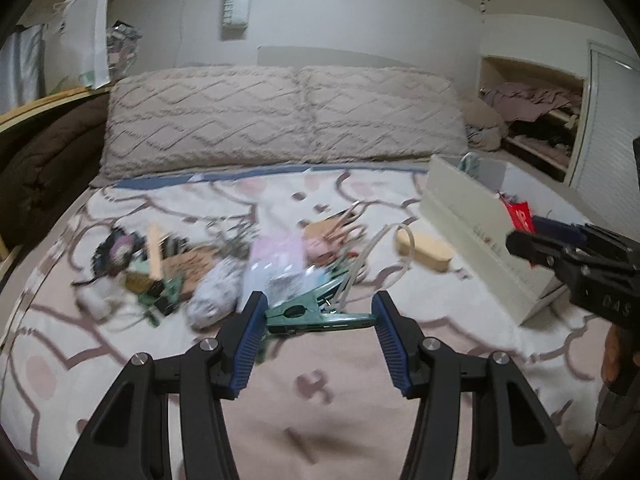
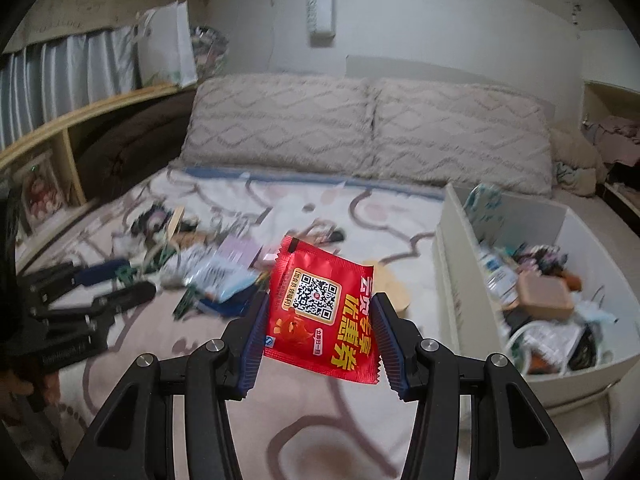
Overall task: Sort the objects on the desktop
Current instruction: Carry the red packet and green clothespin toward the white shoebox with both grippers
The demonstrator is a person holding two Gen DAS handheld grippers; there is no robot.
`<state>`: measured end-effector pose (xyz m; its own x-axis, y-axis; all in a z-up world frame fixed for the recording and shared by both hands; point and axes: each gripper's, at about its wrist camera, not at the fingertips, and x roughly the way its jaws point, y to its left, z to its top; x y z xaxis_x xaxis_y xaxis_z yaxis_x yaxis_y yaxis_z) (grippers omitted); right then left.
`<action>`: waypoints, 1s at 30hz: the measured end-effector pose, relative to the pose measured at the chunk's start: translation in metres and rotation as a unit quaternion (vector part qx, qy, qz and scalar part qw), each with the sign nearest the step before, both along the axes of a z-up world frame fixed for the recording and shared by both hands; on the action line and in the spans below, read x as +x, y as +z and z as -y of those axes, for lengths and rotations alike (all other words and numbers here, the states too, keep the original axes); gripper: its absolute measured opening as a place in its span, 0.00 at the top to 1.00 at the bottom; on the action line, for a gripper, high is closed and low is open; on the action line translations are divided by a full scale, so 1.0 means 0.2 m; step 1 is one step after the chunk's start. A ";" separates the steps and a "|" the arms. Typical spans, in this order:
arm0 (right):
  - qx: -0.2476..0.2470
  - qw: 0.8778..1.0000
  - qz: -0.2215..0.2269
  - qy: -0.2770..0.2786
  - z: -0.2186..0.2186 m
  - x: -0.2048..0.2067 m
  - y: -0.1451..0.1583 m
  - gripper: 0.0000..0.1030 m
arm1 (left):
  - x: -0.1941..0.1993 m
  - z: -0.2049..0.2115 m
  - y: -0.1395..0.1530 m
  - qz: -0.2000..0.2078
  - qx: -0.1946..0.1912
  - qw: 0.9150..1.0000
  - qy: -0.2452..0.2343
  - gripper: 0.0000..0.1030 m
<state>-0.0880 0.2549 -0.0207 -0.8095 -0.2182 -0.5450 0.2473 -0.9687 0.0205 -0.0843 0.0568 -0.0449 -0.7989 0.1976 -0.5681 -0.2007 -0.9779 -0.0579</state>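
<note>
My left gripper [image 1: 319, 316] holds a green clothespin [image 1: 316, 316] crosswise between its blue pads, just above the patterned bedspread [image 1: 320, 400]. My right gripper [image 2: 318, 312] is shut on a red sachet [image 2: 320, 304] with a QR code and yellow characters, held above the bed left of the white bin [image 2: 448, 264]. The right gripper also shows in the left wrist view [image 1: 516, 242] beside the bin [image 1: 472, 216], with the sachet [image 1: 520, 216] in it. The left gripper shows at the left of the right wrist view [image 2: 136, 280].
A pile of small objects [image 1: 224, 264] lies mid-bed: pouches, cards, cables, a wooden block [image 1: 424, 250]. The white bin holds several sorted items [image 2: 540, 296]. Two pillows [image 1: 280, 120] line the headboard. A wooden shelf [image 2: 80, 120] stands on the left.
</note>
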 end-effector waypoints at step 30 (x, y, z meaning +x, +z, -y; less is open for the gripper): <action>-0.028 0.986 -0.098 -0.132 -0.78 -0.08 0.27 0.50 | -0.21 -0.82 0.30 -0.061 0.021 0.991 -0.115 0.48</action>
